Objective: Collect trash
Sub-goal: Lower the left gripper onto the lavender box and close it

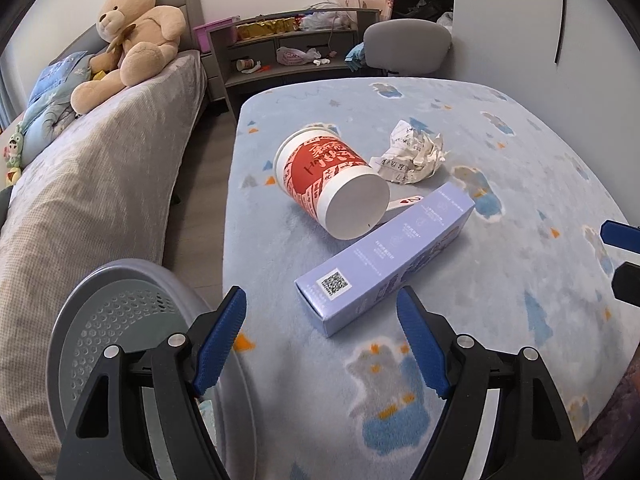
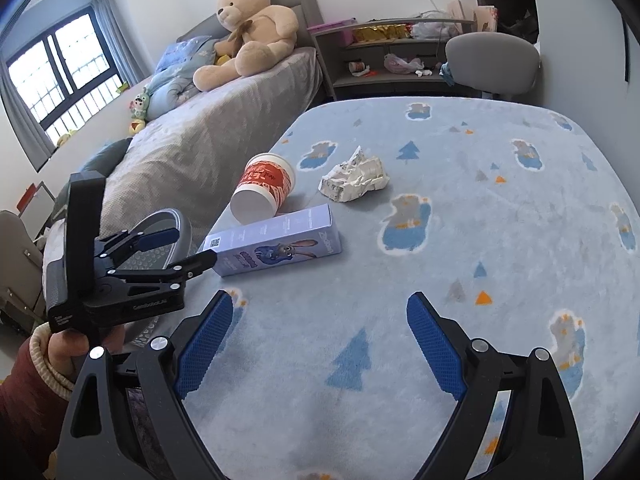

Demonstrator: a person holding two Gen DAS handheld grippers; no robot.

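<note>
Trash items lie together on a blue patterned blanket, with the paper cup taken as landmark: cup on its side, red-and-white, its white base facing the camera. Crumpled paper rests just beside the cup, on its far right. Lilac carton box lies flat just in front of the cup, its long side touching or nearly touching the cup's base. Grey perforated bin stands near-left of the cup, off the blanket's edge. Left gripper hovers on the near side of the cup, over the box's near end, jaws released, nothing between them. Right gripper hovers well apart from the cup, over bare blanket, jaws released, empty.
</note>
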